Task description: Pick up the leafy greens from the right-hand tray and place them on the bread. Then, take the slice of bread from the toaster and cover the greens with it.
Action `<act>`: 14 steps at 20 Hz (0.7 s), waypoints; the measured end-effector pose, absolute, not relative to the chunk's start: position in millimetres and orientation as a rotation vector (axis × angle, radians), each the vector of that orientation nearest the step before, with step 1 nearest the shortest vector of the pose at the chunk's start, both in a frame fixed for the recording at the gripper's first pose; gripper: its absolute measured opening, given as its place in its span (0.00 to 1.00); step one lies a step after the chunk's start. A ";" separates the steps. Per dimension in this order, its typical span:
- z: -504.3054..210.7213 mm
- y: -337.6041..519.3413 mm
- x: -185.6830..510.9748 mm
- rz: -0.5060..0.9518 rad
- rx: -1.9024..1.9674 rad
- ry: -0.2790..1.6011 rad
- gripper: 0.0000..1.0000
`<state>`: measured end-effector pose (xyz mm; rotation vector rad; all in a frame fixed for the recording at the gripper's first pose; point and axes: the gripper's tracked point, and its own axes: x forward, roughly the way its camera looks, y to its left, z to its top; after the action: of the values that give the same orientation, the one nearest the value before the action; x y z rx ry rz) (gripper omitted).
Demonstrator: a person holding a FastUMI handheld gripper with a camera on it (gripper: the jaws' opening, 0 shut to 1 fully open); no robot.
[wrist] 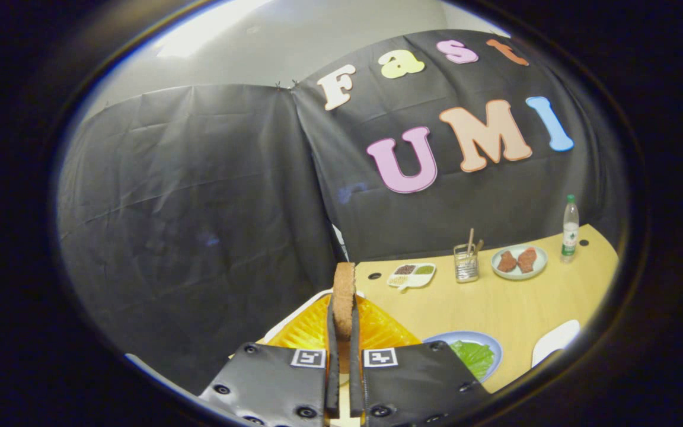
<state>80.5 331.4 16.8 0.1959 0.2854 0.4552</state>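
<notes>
The claw [343, 332] is clamped on the slice of bread [344, 299]: both fingers press its flat faces, and the slice stands on edge between them, its crusty top poking up at 12 o'clock past the fingertips. The claw is raised above the bench [495, 305] and tipped slightly down, looking across the bench toward the booth's wall.

Directly under the held slice lies an orange-yellow ribbed tray [377, 329], partly hidden by the fingers. At about 3 o'clock from the fingertips, just beside that tray, a blue-rimmed plate [492, 344] carries the leafy greens [475, 356]; whether bread lies beneath them cannot be told.

Further along the bench, at 1 o'clock from the bread, sits a small divided dish [411, 276] with portions of grains. At 2 o'clock stand a clear cup [466, 264] with sticks in it, a plate [519, 261] holding two reddish pieces, and a bottle [570, 228]. A white object [555, 341] lies at 3 o'clock, beyond the greens.
</notes>
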 end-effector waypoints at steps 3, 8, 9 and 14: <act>4.5 308.2 77.0 0.426 0.238 0.290 0.09; -29.8 272.8 84.2 0.360 0.326 0.327 0.09; -37.9 268.8 86.1 0.354 0.347 0.337 0.09; -66.9 248.8 104.6 0.303 0.457 0.342 0.09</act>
<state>104.6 248.8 -66.9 0.4570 0.3420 0.3028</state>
